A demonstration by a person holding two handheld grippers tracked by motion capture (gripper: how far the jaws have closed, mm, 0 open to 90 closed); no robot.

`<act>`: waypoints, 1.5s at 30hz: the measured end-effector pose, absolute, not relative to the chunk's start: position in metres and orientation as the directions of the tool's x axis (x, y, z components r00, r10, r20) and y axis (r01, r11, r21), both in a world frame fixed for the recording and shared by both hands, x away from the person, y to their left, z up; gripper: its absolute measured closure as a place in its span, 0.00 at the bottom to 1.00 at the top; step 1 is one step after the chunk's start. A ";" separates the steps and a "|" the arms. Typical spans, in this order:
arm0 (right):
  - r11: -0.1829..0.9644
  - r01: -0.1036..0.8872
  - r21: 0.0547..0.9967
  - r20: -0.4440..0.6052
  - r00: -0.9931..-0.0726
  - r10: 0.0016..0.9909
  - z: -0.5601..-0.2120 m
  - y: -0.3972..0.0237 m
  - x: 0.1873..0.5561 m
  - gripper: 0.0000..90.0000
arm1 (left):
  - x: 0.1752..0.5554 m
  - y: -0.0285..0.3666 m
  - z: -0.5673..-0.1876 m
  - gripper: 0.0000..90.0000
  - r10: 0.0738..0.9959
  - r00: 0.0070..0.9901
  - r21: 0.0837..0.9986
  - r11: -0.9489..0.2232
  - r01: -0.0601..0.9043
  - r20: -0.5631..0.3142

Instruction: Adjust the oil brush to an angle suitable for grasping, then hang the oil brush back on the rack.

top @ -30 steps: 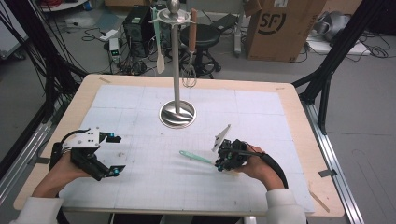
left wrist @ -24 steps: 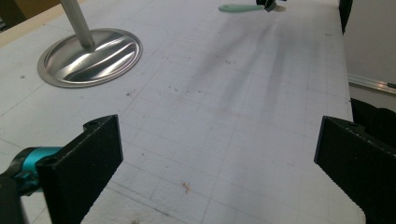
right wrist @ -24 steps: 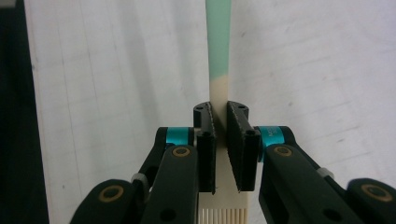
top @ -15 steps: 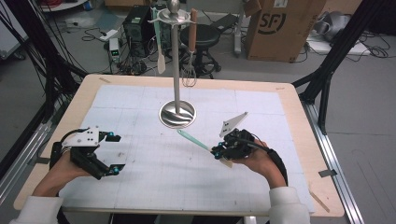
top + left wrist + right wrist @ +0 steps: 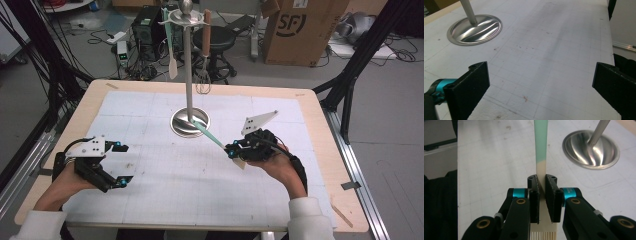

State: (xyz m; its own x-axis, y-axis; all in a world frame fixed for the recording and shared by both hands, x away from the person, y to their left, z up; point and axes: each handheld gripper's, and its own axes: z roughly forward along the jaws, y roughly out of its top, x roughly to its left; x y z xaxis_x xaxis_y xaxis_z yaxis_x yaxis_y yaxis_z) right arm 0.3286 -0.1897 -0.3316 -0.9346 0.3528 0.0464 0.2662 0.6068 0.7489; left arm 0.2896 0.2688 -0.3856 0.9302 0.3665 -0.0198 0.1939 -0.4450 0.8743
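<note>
Cables, a computer, a stool and a cardboard box [image 5: 295,30] crowd the floor behind the table [image 5: 320,107], whose top carries a white gridded mat [image 5: 165,175]. On the mat stands a steel rack [image 5: 188,65]: 1 round base, 1 upright pole and a ring at the top. 2 utensils hang from that ring, a pale spatula [image 5: 172,47] and a whisk [image 5: 205,50] with a wooden handle.

By the look of it, the work in hand is hanging utensils on the rack, and it seems partly done, with those 2 already up. A third, a brush [image 5: 541,147] with a mint handle and cream head, is clamped in the right gripper [image 5: 541,192]: the jaws press on the cream neck just above the bristles, and the handle points out toward the base. From above, the right gripper [image 5: 234,152] holds it off the mat, handle end over the edge of the base, well below the ring.

The left gripper [image 5: 120,165] rests near the left edge of the mat, jaws wide apart with nothing between them; its own view looks across bare mat [image 5: 554,50] toward the base [image 5: 474,28].

What is left, as I judge it: raise the brush to the ring, hook the handle end on, and release. Whether the handle has a hanging hole cannot be seen.
</note>
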 end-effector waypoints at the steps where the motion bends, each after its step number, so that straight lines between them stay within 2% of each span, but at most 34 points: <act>1: 0.603 0.267 0.751 0.047 -0.934 0.354 -0.330 -0.190 0.329 0.91 | 0.289 0.270 -0.386 0.02 0.368 0.930 0.875 -0.444 0.195 -0.020; 15: 0.541 0.248 0.804 0.045 -0.932 0.360 -0.304 -0.187 0.334 0.91 | 0.289 0.276 -0.381 0.02 0.392 0.919 0.881 -0.425 0.209 -0.029; 19: 0.534 0.235 0.812 0.033 -0.932 0.360 -0.296 -0.183 0.334 0.91 | 0.291 0.275 -0.374 0.02 0.400 0.915 0.890 -0.396 0.226 -0.054; 28: 0.519 0.224 0.825 0.022 -0.930 0.366 -0.285 -0.173 0.336 0.91 | 0.300 0.261 -0.340 0.02 0.415 0.910 0.877 -0.429 0.218 -0.023; 45: 0.507 0.193 0.840 0.012 -0.941 0.339 -0.264 -0.160 0.336 0.91 | 0.320 0.225 -0.279 0.02 0.379 0.925 0.889 -0.419 0.184 -0.012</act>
State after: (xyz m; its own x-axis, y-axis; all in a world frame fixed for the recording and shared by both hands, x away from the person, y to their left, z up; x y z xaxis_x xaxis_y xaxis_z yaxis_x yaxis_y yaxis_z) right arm 0.3364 -0.1599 -0.2636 -0.9407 0.3391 0.0119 0.1934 0.5070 0.8400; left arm 0.3204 0.2247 -0.2794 0.9254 0.3787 -0.0124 0.1836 -0.4195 0.8890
